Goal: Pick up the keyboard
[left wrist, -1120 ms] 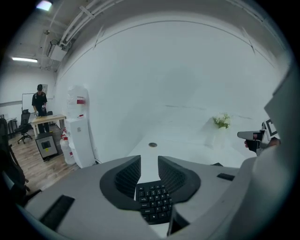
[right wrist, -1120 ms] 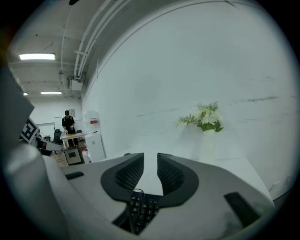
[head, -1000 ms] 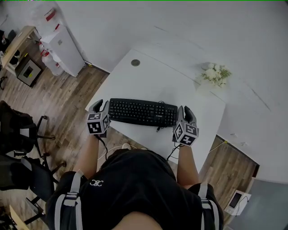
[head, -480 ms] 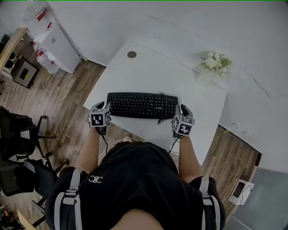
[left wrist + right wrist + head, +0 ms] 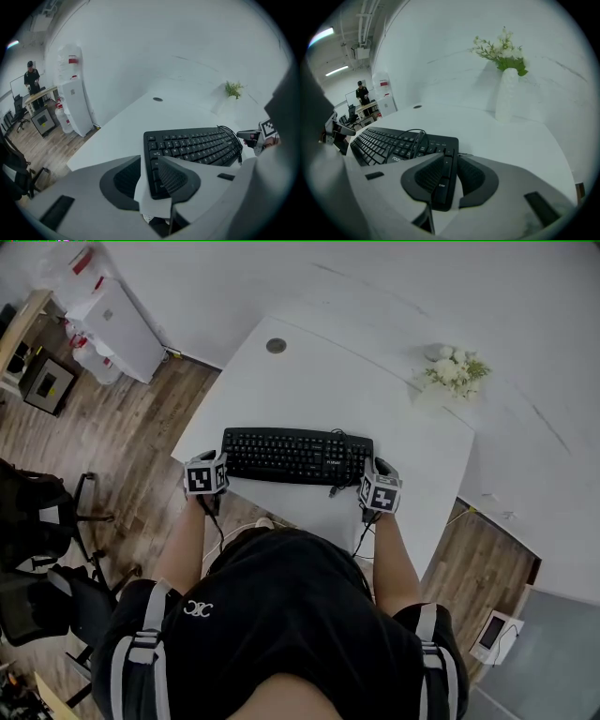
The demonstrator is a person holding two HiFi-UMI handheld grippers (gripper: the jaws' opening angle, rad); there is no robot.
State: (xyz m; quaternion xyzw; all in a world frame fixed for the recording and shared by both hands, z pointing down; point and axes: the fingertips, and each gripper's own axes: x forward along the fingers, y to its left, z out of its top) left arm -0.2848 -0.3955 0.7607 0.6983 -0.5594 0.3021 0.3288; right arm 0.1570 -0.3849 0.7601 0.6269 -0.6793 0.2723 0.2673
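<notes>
left tongs [image 5: 149, 164]: wide, straddling keyboard [image 5: 295, 456] left end | right tongs [image 5: 451, 161]: wide, straddling right end | reason: likely 2-ended grip for level lift

The keyboard [image 5: 297, 456] lies on the table [image 5: 309, 390], near its front edge. Its left end sits between the left gripper [image 5: 210, 461] jaws, its right end between the right gripper [image 5: 379, 470] jaws. A vase of flowers [image 5: 453, 371] stands at the far right corner.
</notes>
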